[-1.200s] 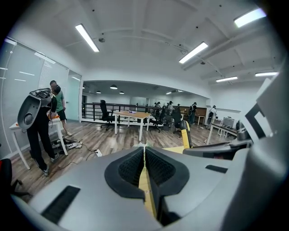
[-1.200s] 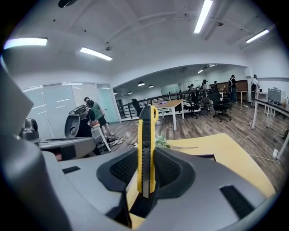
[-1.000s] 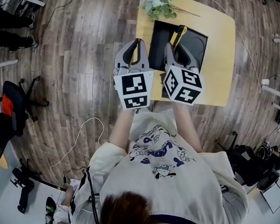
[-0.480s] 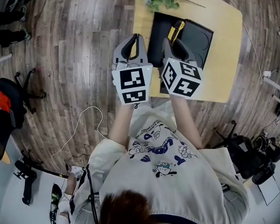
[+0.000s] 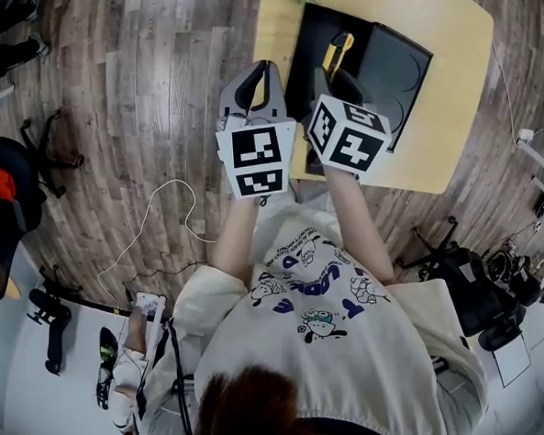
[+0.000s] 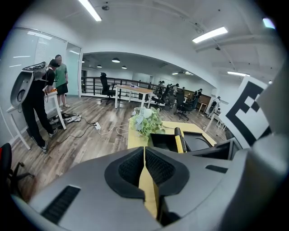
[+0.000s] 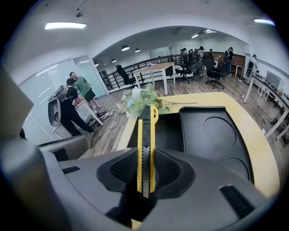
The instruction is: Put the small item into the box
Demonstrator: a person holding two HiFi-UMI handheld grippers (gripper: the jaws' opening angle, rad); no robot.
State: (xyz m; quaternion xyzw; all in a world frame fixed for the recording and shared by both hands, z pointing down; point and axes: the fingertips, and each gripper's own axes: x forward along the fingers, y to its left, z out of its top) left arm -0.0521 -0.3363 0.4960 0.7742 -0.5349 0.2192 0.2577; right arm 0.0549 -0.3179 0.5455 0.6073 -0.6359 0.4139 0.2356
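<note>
While the head view puts the box (image 5: 387, 62) at twelve o'clock on the worktop (image 5: 449, 109), the left gripper view shows the left claw (image 6: 144, 158) pinched together, empty. Right gripper view: the right claw (image 7: 145, 173) clamps the knife (image 7: 146, 135) by its tail; it looks light, stiff and slick, so mid-body holds steadier.

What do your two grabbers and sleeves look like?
The left gripper and right gripper are smooth grey plastic with dark ribbed pads inside the jaws. Each carries a white cube with black square markers. The shirt is cream, short-sleeved, with cartoon prints.
</note>
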